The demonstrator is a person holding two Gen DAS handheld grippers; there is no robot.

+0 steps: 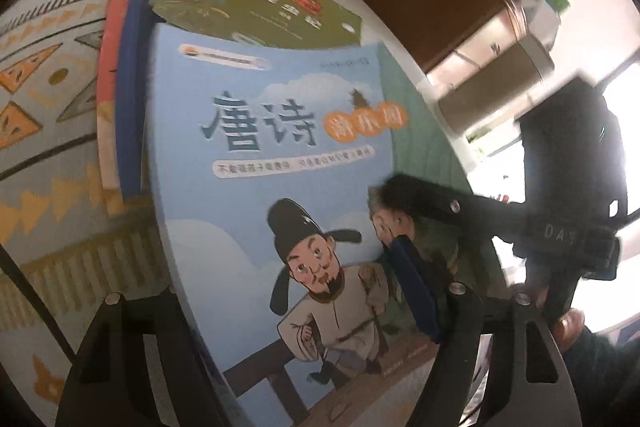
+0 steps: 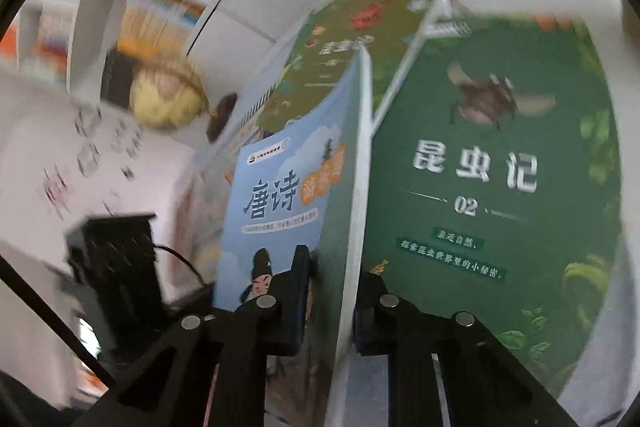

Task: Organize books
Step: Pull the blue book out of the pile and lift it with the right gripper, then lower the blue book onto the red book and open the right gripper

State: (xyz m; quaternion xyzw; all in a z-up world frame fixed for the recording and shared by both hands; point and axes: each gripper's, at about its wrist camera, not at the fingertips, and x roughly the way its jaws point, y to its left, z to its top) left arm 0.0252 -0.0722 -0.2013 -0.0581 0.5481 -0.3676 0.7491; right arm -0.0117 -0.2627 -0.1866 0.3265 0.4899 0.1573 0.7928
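Looking down the left wrist view, the blue poetry book [image 1: 272, 155] lies on a stack over the patterned cloth [image 1: 52, 115], and the left gripper [image 1: 276, 311] stands apart around its near edge, pressing nothing. Over to the right wrist view: the right gripper [image 2: 332, 291] is clamped on that book's edge, lifting it beside the green insect book [image 2: 492, 163]. Next, I reckon, square it onto the pile.

Left tongs [image 1: 280, 311]: matte black slotted linkage arms, round silver pins at the pivots, dark blue pads on the fingers [image 1: 416, 291]. Right tongs [image 2: 326, 301]: same black arms, silver pins, blue pads; body carries faint "DAS" lettering in the left wrist view, thin black cable trailing. Dark sleeve [image 1: 600, 367] at the person's wrist.
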